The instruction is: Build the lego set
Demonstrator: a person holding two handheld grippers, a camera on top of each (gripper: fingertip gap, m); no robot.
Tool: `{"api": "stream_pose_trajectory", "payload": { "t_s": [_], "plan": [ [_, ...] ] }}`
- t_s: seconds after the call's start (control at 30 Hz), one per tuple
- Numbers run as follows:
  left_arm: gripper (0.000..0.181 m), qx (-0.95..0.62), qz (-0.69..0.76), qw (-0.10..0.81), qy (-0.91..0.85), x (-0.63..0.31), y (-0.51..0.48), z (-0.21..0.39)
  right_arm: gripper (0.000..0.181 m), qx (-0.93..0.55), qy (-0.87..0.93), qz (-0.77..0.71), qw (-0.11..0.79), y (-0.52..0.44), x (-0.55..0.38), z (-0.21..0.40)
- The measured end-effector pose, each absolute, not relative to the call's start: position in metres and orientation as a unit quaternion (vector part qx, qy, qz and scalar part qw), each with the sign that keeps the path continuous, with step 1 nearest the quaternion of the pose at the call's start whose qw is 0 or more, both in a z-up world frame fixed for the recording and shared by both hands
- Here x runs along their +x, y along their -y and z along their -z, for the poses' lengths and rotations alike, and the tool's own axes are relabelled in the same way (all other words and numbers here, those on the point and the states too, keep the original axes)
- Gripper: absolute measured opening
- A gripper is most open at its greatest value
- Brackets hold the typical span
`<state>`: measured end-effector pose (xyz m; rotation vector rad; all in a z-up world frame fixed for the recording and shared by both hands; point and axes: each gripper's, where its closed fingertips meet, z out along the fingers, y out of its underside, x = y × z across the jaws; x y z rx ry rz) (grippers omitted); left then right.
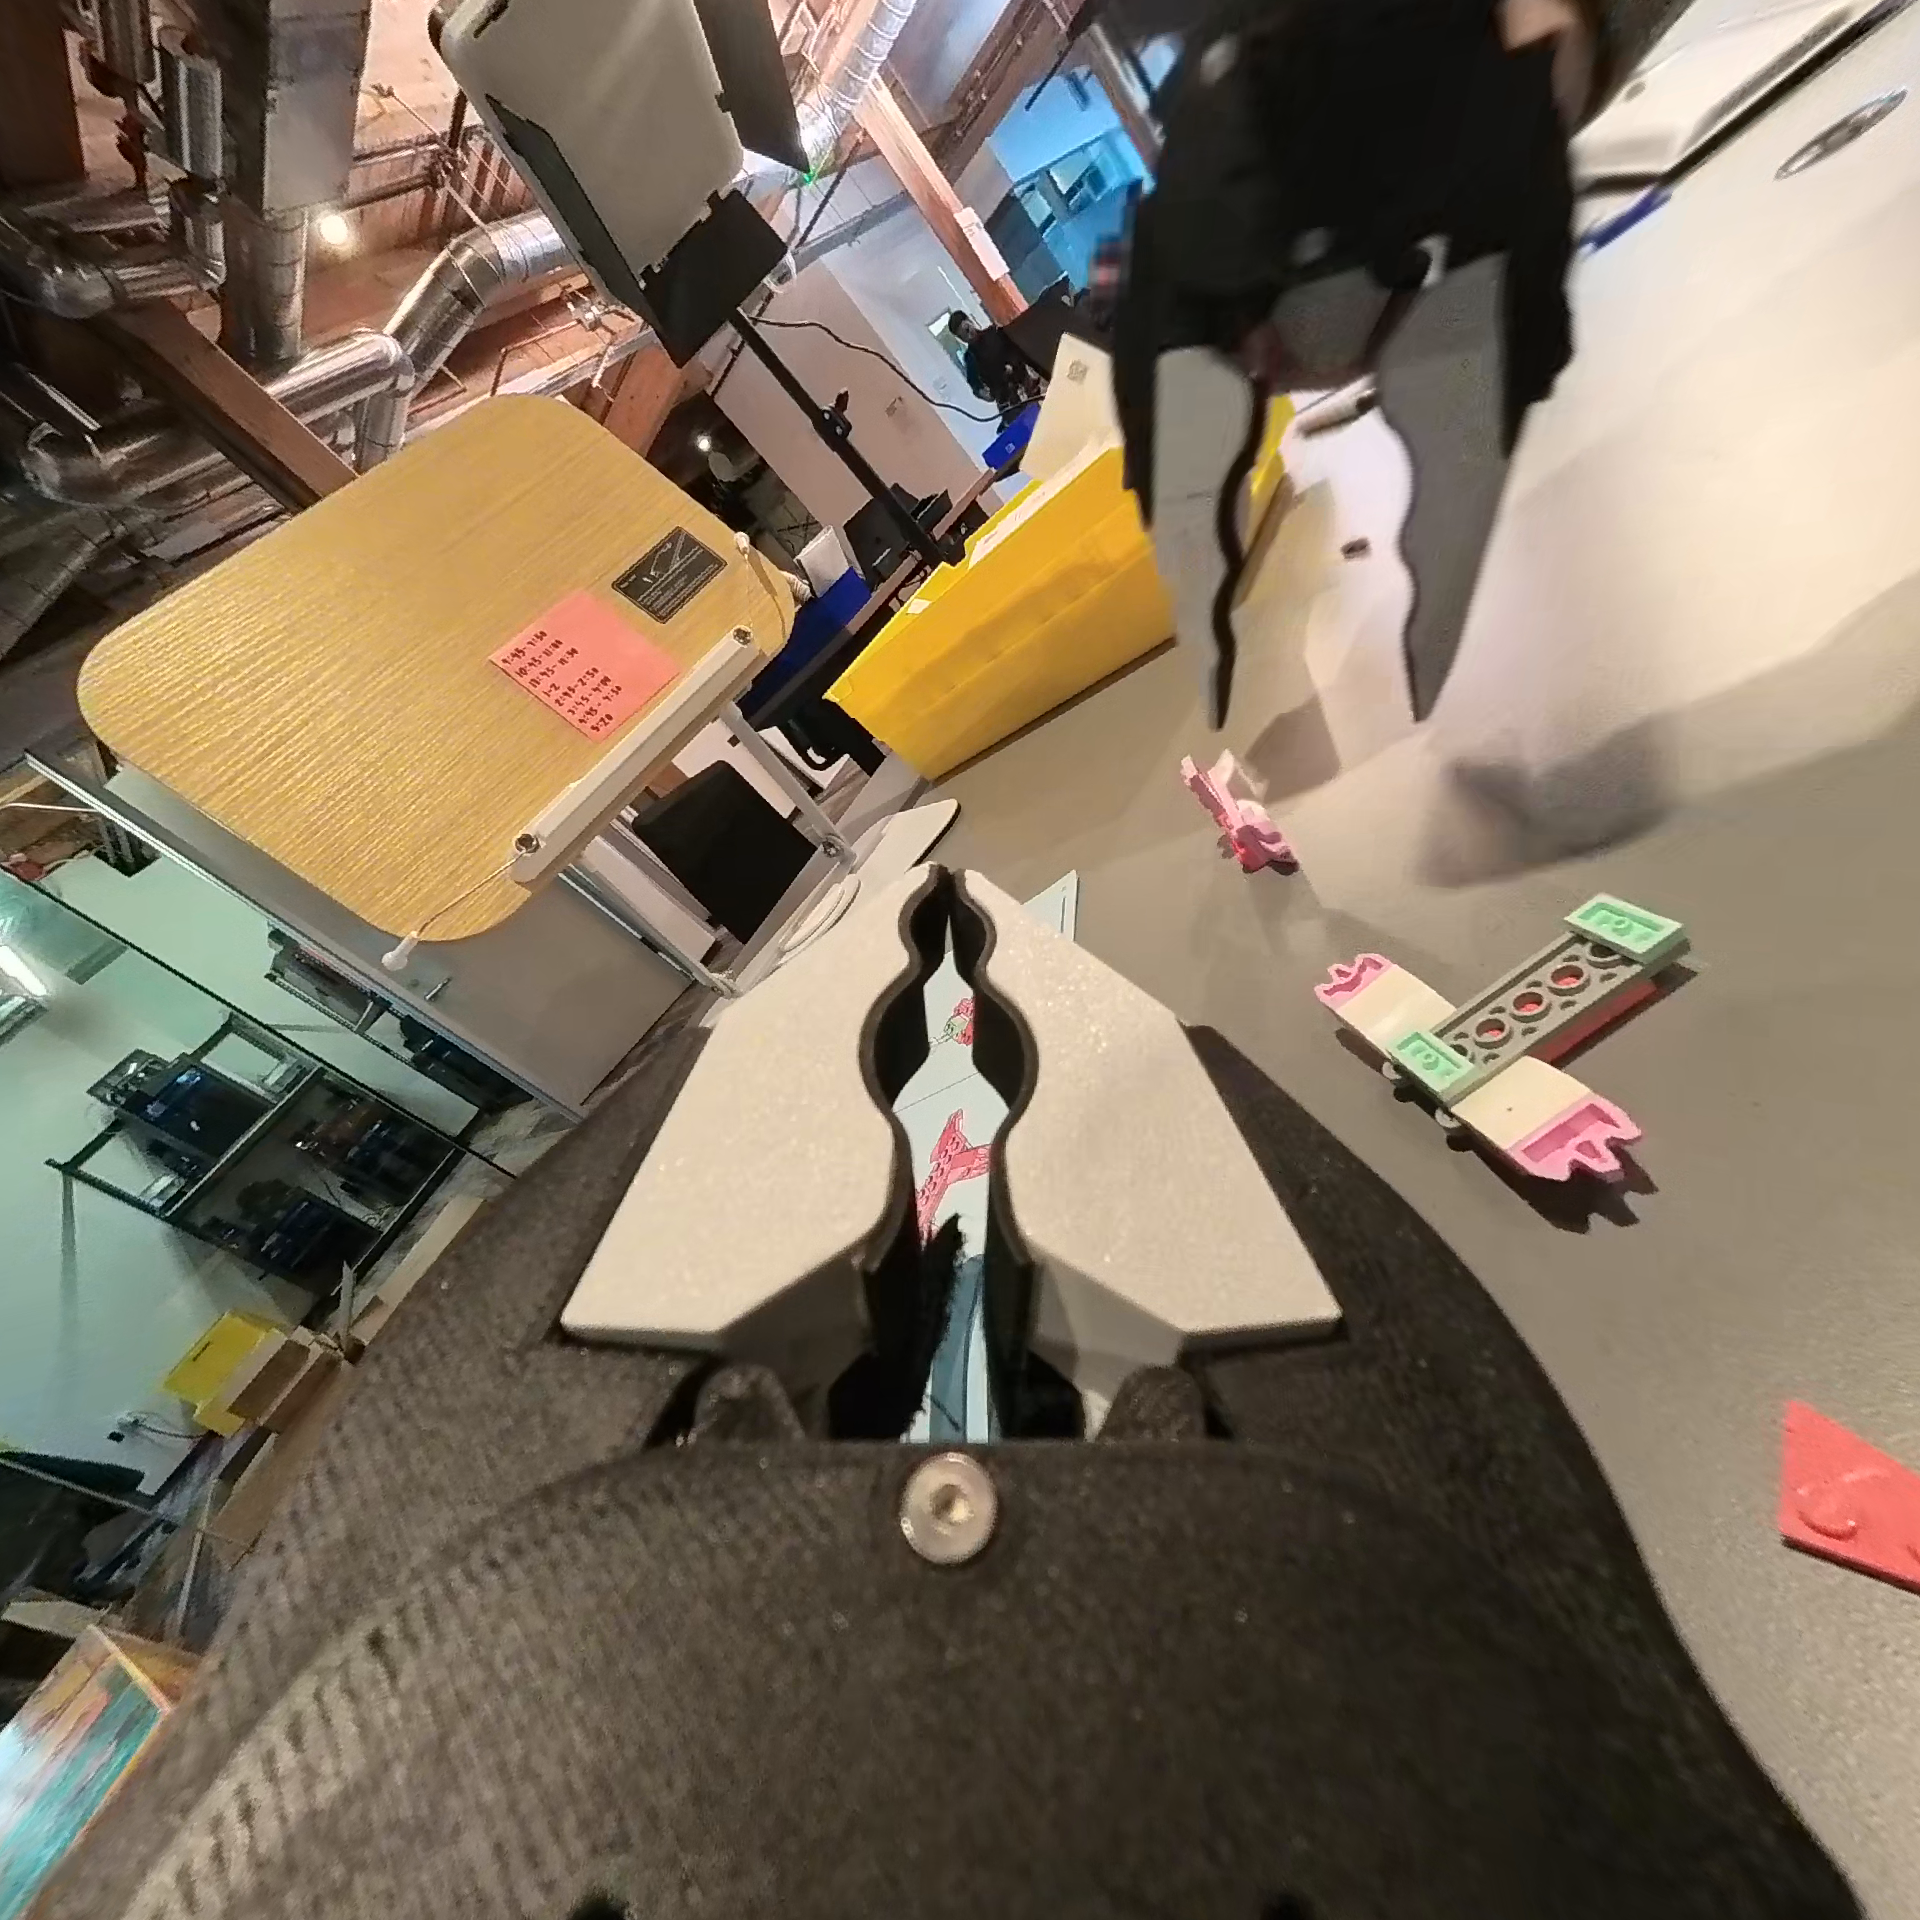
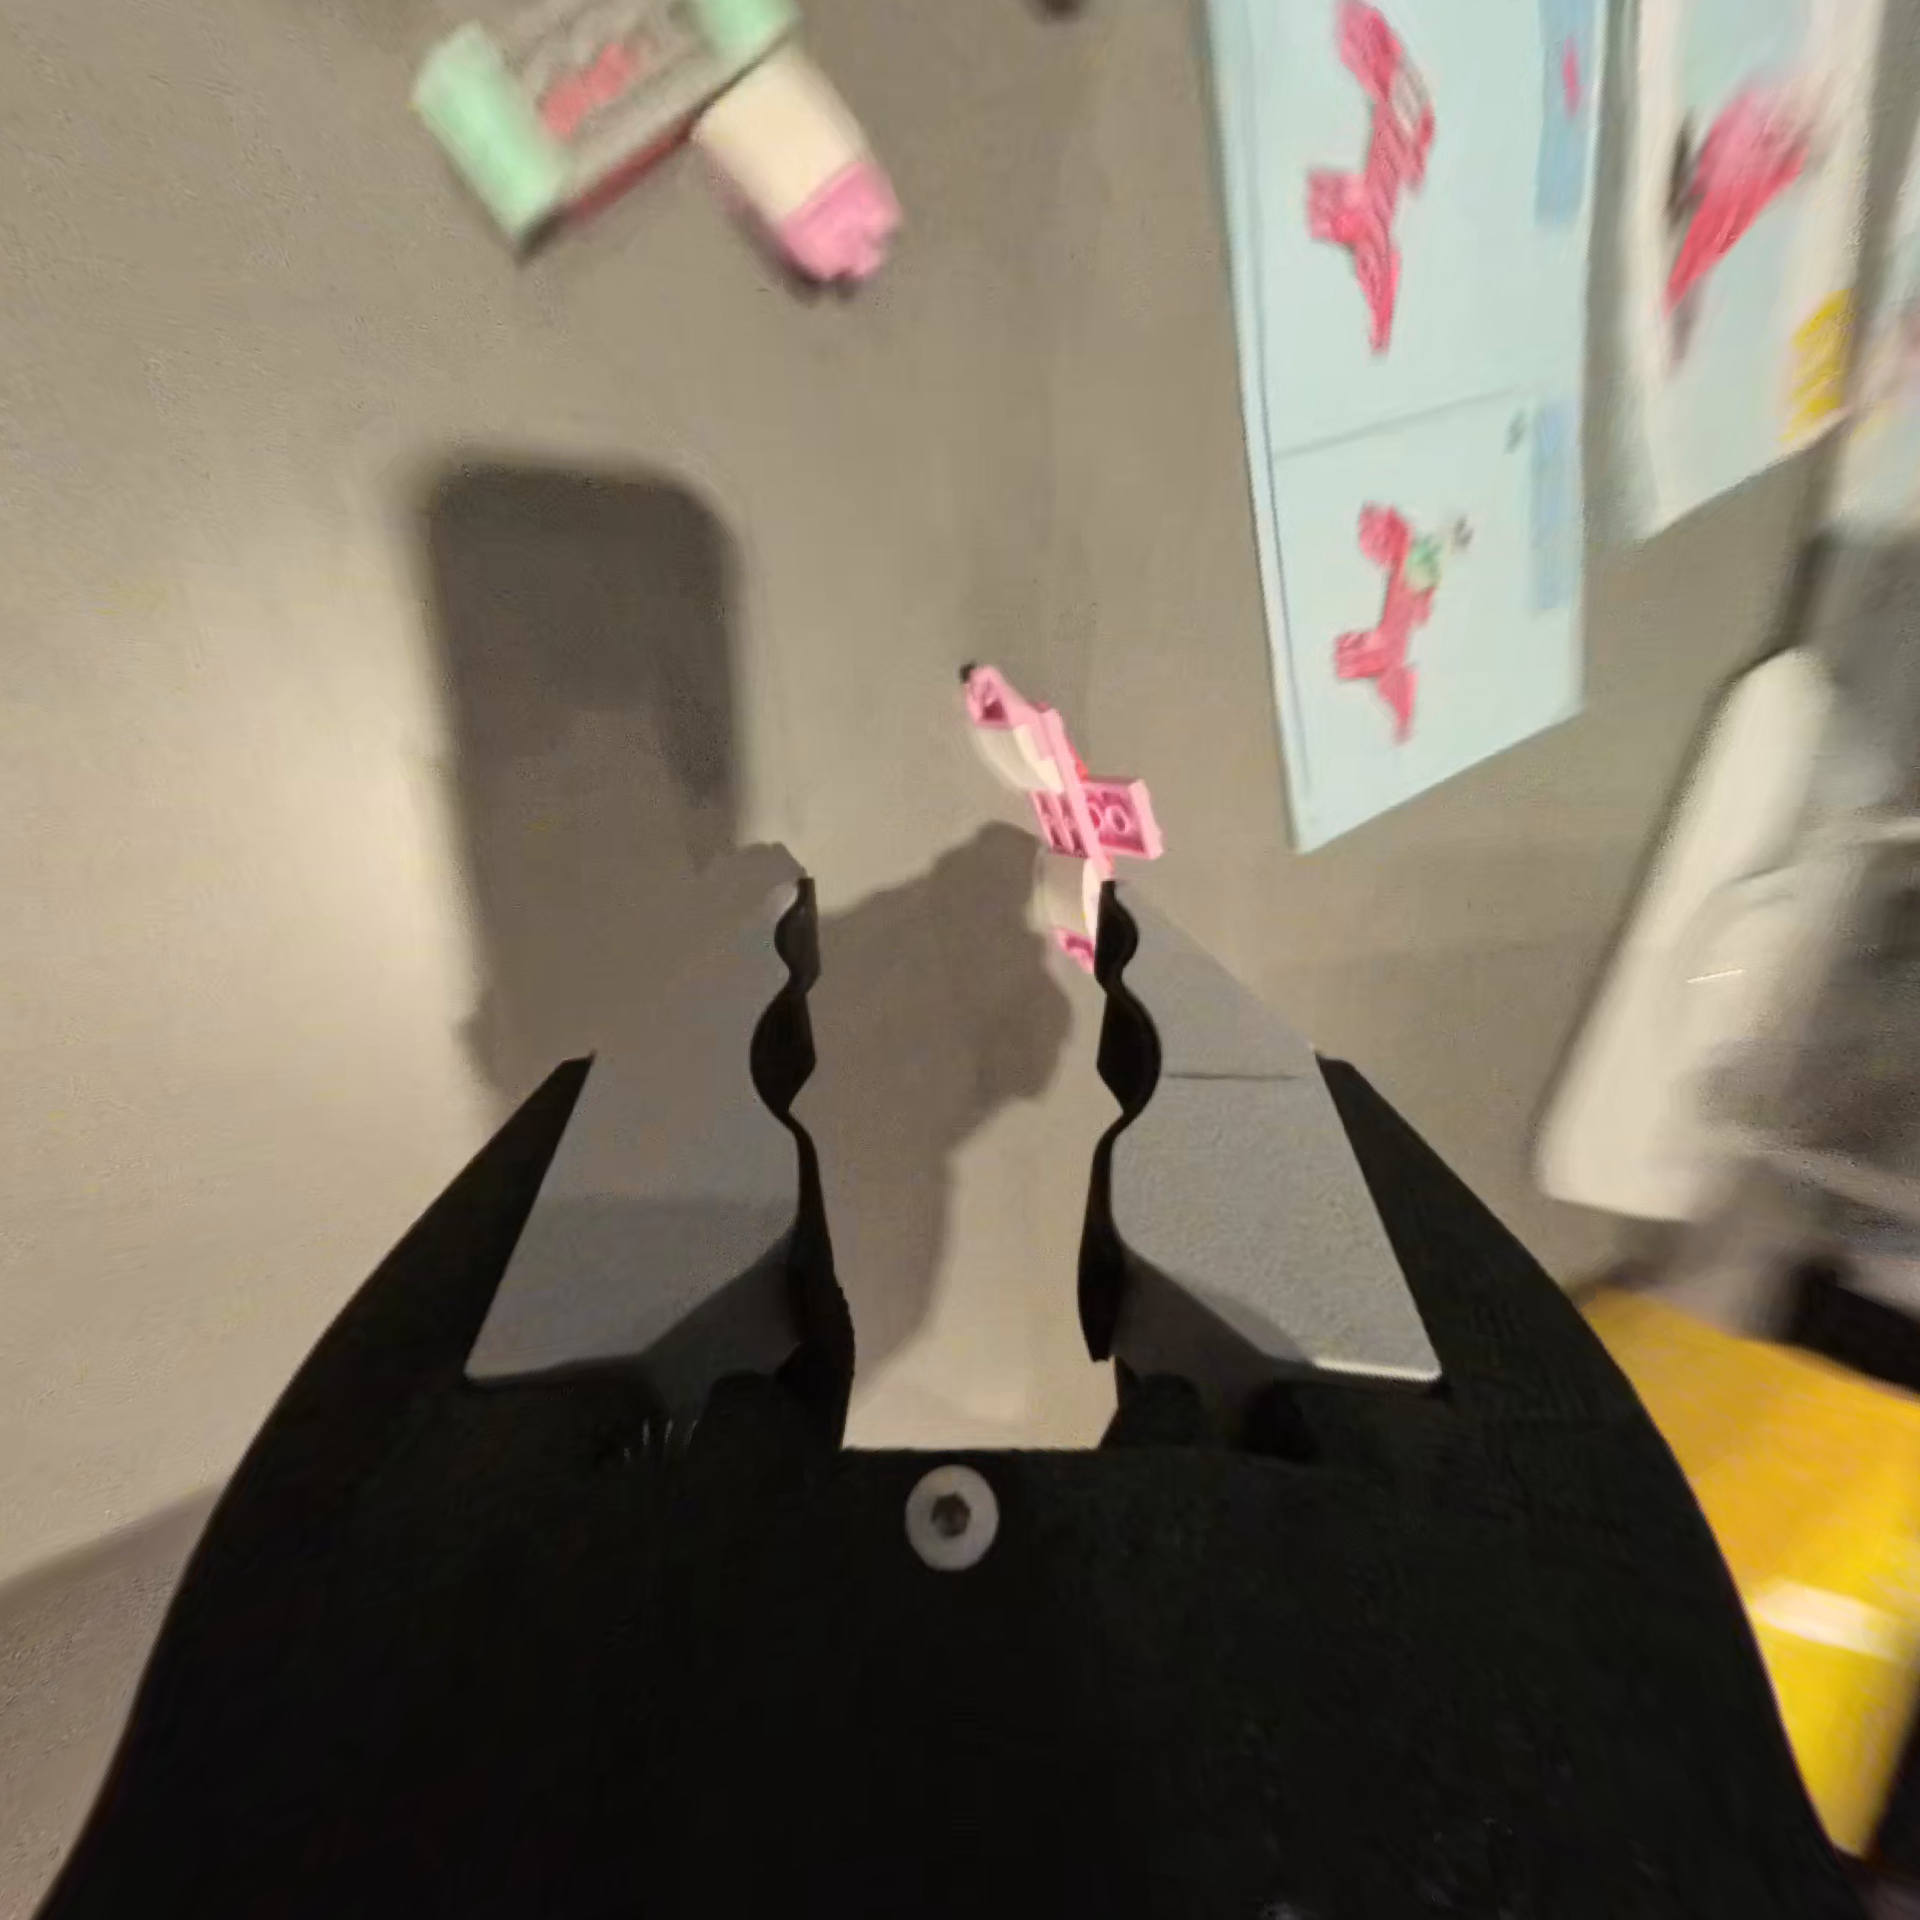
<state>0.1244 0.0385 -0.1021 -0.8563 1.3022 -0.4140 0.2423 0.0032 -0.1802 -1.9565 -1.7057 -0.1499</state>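
1. The grey table (image 2: 260, 727) carries the instruction sheet (image 2: 1423, 416), right of the right gripper (image 2: 956, 894) and beyond it.
2. The half-built grey, white and mint assembly (image 1: 1496, 1039) lies well right of the left gripper (image 1: 951, 883), whose fingers are closed on nothing.
3. A small pink sub-build (image 2: 1070, 800) sits just beyond the spread right fingers (probably unjoined; blurry).
4. Red plate (image 1: 1849, 1507) unused: much remains.

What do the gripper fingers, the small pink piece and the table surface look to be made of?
Right gripper fingers: seemingly printed plastic, matte grey faces with black wavy inner edges. Small pink piece: moulded plastic, smooth with a slight sheen, studs visible. Table: matte grey surface with a fine-grained look, possibly laminate or a mat; cannot tell.
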Motion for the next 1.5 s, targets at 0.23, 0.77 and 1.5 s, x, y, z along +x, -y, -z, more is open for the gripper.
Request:
{"api": "stream_pose_trajectory", "payload": {
  "t_s": [0.23,0.77,1.5],
  "plan": [
    [0.0,-0.382,0.184,0.692,-0.584,0.124,-0.038,0.102,0.031,-0.754,0.599,-0.057,0.264,-0.049,0.239,0.159],
    [0.0,-0.38,0.183,0.691,-0.588,0.124,-0.036,0.102,0.003,-0.563,0.72,0.24,0.327,-0.048,0.231,0.167],
    [0.0,-0.371,0.177,0.691,-0.594,0.124,-0.031,0.101,0.063,-0.637,0.339,-0.009,0.692,-0.084,0.238,0.052]
  ]
}}
